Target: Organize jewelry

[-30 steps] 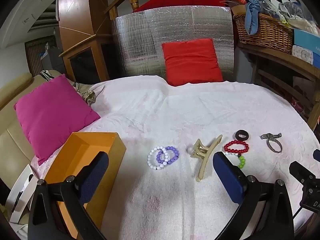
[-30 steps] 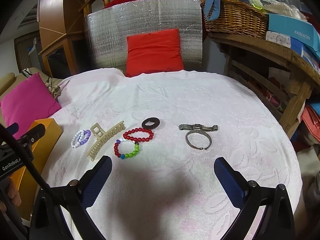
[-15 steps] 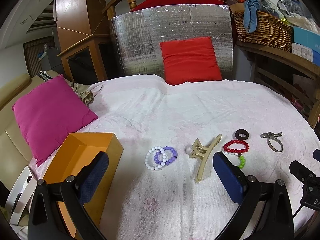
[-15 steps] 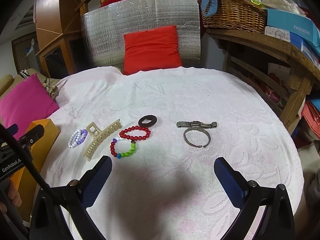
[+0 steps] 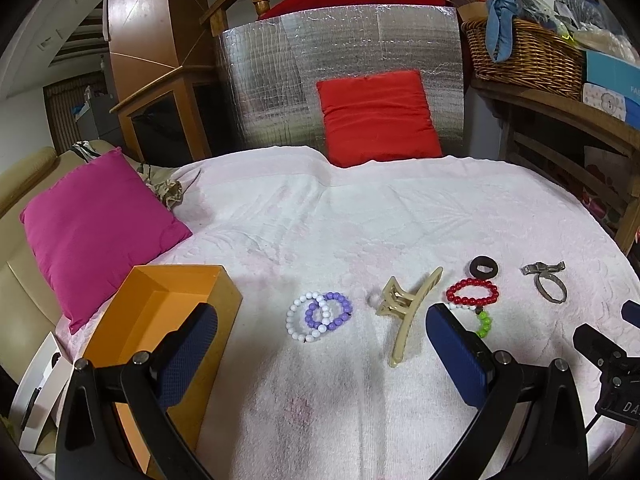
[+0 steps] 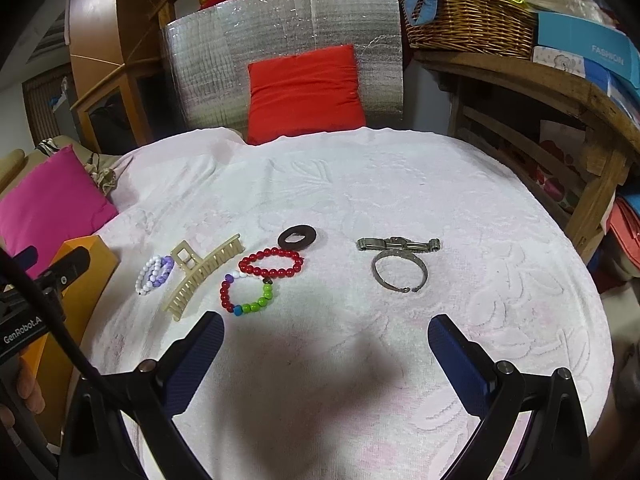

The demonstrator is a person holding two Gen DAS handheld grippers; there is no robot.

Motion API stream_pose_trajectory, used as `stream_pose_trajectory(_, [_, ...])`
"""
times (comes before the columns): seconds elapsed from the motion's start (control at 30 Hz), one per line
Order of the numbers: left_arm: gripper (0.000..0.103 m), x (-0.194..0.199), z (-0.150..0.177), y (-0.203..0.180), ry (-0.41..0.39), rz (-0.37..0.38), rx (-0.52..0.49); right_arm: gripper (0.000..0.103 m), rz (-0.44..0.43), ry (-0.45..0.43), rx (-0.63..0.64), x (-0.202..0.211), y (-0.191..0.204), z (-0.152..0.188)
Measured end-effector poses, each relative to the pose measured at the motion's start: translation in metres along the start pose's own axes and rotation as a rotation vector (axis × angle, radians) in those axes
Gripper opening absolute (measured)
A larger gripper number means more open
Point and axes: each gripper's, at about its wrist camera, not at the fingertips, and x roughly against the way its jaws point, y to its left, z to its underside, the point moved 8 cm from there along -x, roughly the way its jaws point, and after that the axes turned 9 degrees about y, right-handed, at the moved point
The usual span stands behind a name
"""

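On the white towel lie a white and purple bead bracelet pair [image 5: 319,315] [image 6: 154,274], a beige claw hair clip [image 5: 407,307] [image 6: 202,275], a red bead bracelet [image 5: 472,292] [image 6: 271,263], a multicolour bead bracelet [image 6: 247,294], a dark ring-shaped hair tie [image 5: 483,268] [image 6: 297,237] and a silver bangle with clasp [image 5: 547,282] [image 6: 399,262]. An open orange box [image 5: 156,320] [image 6: 86,264] stands at the left. My left gripper [image 5: 320,350] is open and empty, in front of the bead pair. My right gripper [image 6: 326,354] is open and empty, in front of the bangle.
A pink cushion [image 5: 96,228] lies left of the box. A red cushion [image 5: 378,116] leans on a silver foil panel [image 5: 340,68] at the back. A wooden shelf with a wicker basket [image 5: 524,56] stands at the right.
Both grippers have drifted slightly forward and the views have shifted a little. The jewelry has not moved.
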Motion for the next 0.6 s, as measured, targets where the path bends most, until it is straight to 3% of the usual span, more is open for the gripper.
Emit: stream_pose_trajectory(0.6, [0.103,-0.0062,0.0021,0.0035,0.011,-0.007,-0.004,0.103,-0.009,0.016,-0.013,-0.0039,0.0016,0.0016])
